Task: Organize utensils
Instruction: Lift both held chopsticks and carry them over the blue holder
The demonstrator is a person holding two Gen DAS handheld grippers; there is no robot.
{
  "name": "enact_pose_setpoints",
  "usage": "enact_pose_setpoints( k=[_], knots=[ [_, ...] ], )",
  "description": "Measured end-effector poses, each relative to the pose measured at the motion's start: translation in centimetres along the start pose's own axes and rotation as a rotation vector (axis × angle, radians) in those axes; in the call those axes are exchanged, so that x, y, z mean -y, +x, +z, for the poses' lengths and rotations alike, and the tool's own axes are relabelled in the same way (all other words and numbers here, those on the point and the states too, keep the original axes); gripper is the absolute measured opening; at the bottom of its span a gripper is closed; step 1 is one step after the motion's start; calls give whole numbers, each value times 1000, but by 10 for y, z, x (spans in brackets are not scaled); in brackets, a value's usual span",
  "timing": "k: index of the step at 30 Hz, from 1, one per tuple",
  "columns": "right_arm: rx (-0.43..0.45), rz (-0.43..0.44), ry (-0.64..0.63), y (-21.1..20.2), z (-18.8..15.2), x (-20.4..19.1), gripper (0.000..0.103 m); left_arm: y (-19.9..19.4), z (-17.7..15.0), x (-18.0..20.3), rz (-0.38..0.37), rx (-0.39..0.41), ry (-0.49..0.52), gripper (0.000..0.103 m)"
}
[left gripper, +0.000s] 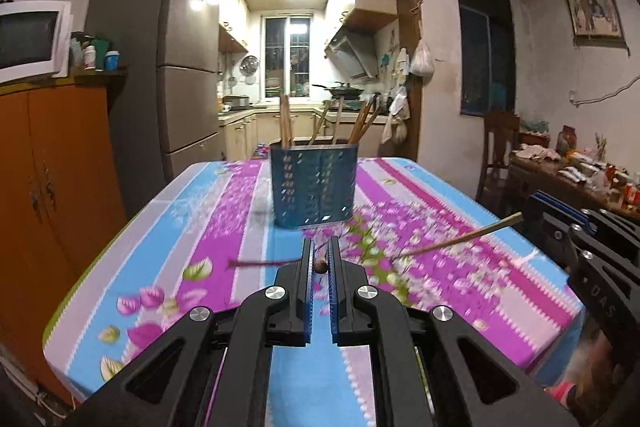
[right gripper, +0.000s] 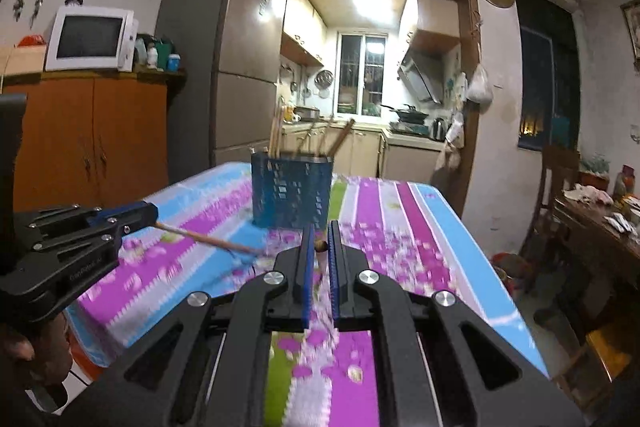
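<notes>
A blue perforated utensil holder (left gripper: 314, 185) stands on the floral tablecloth (left gripper: 224, 227) with several wooden utensils upright in it; it also shows in the right wrist view (right gripper: 291, 191). My left gripper (left gripper: 320, 261) is shut on a wooden chopstick (left gripper: 321, 265), seen end-on, a little above the cloth in front of the holder. My right gripper (right gripper: 320, 247) is shut on another wooden chopstick (right gripper: 320, 247). Each gripper shows in the other's view: the right one (left gripper: 532, 213) with its stick (left gripper: 460, 237) slanting down-left, the left one (right gripper: 148, 215) with its stick (right gripper: 208, 239) slanting down-right.
The table's left edge (left gripper: 100, 251) and far edge face a fridge (left gripper: 176, 47) and orange cabinet (left gripper: 52, 167) with a microwave. A wooden chair (left gripper: 498, 147) and cluttered side table (left gripper: 580, 171) stand to the right. The kitchen doorway lies behind.
</notes>
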State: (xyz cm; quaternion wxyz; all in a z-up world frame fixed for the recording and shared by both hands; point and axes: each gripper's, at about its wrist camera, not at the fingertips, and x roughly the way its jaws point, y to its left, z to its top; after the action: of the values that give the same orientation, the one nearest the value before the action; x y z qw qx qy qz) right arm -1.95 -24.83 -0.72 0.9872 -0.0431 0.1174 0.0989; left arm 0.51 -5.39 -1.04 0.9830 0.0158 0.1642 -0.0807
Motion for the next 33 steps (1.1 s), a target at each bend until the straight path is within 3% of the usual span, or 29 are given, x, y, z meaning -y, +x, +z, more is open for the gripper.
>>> enact_pose_setpoints(
  k=[6, 12, 26, 33],
  knots=[
    [1, 61, 9, 7, 41, 6, 5, 4, 47, -11, -71, -32, -35, 8],
    [20, 95, 11, 9, 70, 9, 5, 7, 71, -18, -106, -62, -52, 7],
    [-62, 189, 89, 38, 105, 11, 5, 3, 117, -16, -137, -125, -29, 8],
    [-101, 214, 101, 42, 109, 7, 5, 9, 124, -16, -156, -137, -47, 8]
  ],
)
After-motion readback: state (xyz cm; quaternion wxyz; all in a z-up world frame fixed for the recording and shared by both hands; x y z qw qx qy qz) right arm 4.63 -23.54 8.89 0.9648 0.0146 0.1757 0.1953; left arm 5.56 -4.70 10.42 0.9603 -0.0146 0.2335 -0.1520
